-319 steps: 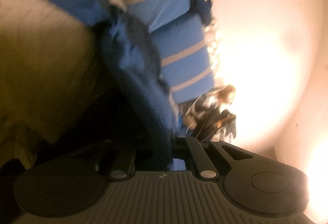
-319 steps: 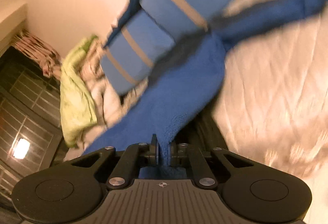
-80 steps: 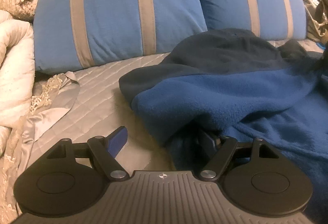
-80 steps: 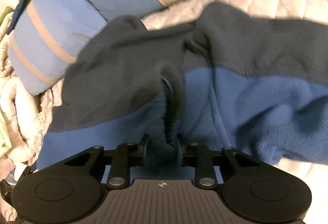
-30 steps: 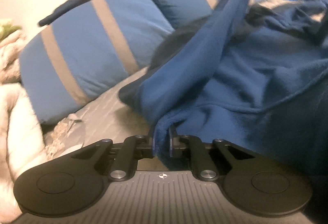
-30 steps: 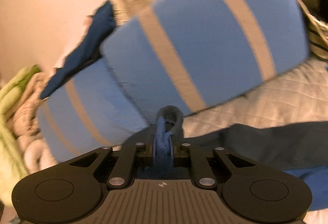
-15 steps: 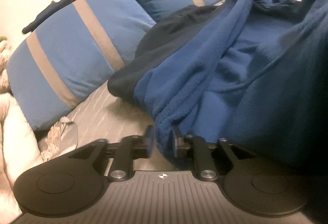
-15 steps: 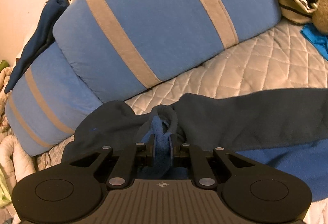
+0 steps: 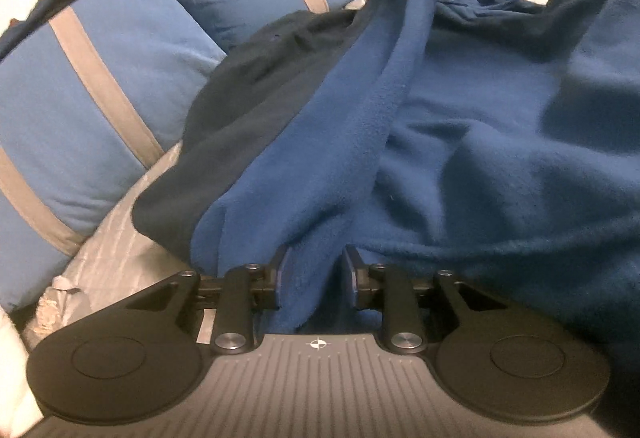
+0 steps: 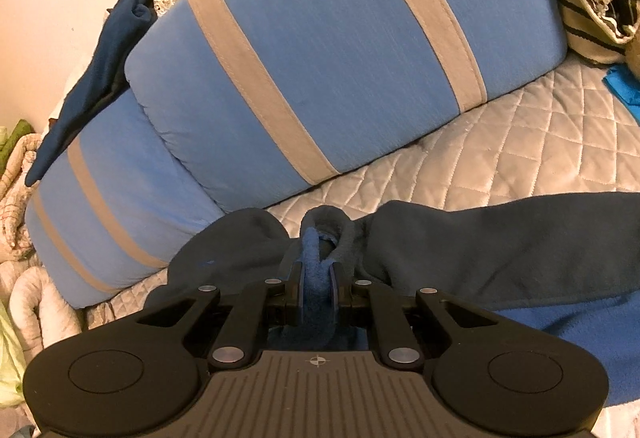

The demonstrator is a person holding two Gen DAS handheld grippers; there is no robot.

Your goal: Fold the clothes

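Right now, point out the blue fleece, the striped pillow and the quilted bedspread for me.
blue fleece (image 9: 500, 141): left wrist view, on its broad bright-blue body.
striped pillow (image 10: 340, 49): right wrist view, on the blue panel between two grey stripes.
quilted bedspread (image 10: 520, 153): right wrist view, on bare stitched surface below the pillow.

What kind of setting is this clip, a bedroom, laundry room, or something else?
Most likely a bedroom. The blue fleece garment lies on a bed with a quilted cover, two blue pillows with grey stripes stand against the wall, and rumpled bedding is piled at the side.
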